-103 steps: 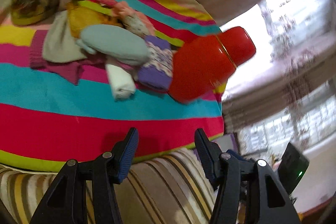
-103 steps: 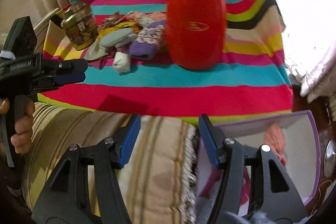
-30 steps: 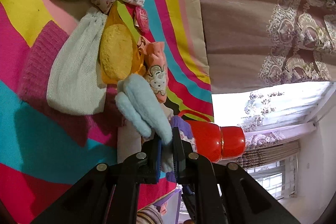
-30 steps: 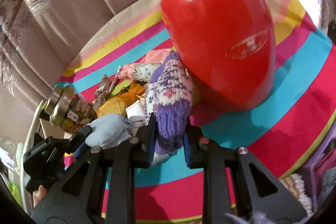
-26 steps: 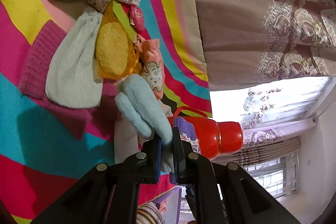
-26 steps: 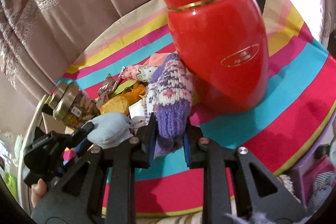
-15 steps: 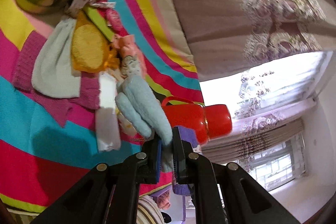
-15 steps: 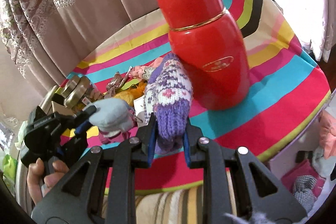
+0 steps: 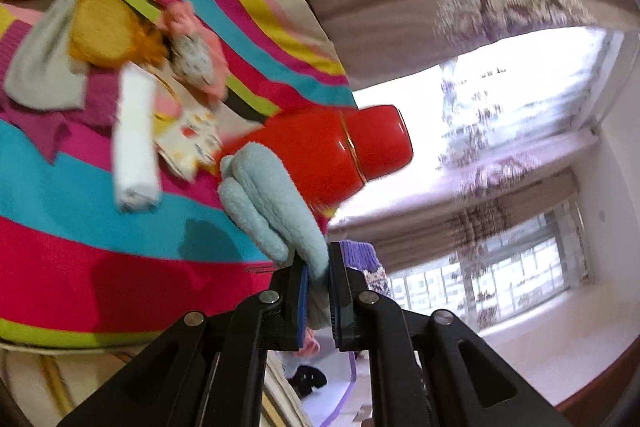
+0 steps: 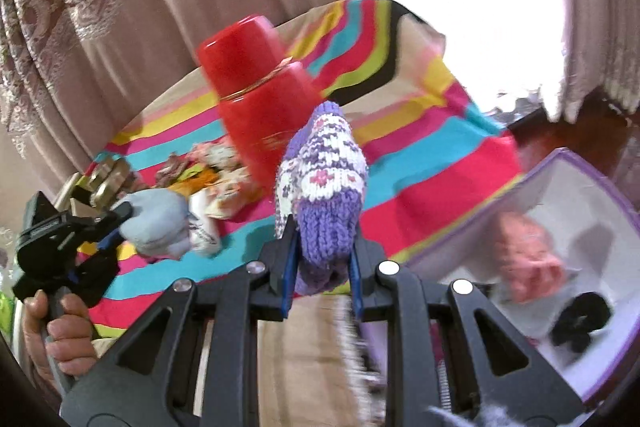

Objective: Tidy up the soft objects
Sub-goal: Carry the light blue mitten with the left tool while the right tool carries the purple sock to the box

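Both grippers have lifted off the striped cloth (image 9: 100,267) since a second ago, each carrying its catch away from the heap by the red flask (image 9: 332,147). From the left wrist, the left gripper (image 9: 318,291) is clamped tight on the cuff of a pale blue mitten (image 9: 272,203), whose fingers stick out past the jaws, clear of the cloth. From the right wrist, the right gripper (image 10: 322,267) squeezes a purple knitted mitten (image 10: 324,187) by its cuff, its patterned end forward, probably bound for the purple-edged box (image 10: 600,211) at right, which already holds soft things.
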Demonstrator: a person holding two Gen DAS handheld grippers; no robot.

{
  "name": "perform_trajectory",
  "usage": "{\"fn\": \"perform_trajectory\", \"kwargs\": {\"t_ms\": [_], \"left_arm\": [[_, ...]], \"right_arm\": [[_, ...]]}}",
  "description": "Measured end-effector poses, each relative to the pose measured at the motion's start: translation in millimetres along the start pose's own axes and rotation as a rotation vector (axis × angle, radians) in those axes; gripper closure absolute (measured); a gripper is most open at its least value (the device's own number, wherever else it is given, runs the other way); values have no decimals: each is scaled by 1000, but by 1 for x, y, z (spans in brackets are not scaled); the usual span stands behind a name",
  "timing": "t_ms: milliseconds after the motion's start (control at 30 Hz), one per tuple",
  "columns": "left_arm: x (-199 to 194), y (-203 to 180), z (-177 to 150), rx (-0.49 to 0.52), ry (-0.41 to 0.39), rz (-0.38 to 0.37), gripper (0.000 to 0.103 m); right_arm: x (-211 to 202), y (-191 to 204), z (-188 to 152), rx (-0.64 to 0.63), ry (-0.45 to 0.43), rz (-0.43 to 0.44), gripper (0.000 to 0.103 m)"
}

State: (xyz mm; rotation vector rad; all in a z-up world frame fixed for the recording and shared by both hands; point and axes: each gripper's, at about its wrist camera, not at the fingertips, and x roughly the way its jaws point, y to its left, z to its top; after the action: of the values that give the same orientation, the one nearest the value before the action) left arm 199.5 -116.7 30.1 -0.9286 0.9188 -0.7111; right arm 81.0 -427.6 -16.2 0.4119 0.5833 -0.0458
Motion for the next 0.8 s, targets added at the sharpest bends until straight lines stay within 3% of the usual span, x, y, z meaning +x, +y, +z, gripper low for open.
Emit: {"fn": "perform_trajectory", "kwargs": {"t_ms": [300,667,767,800], "left_arm": [[58,-48,-42,111,166,-13,94],[118,-86,-93,205,359,-6,94],[134,-91,-106,226,422,15,87],[139,-88,-109,235,447,45,76]], "right_arm": [[-23,-66,-12,54,36,-109,78],[-36,-104,-24,104,64,-129,78],[-37,-106,-23,107,63,-126,78],[-37,-107,-23,108,66,-124,78]]}}
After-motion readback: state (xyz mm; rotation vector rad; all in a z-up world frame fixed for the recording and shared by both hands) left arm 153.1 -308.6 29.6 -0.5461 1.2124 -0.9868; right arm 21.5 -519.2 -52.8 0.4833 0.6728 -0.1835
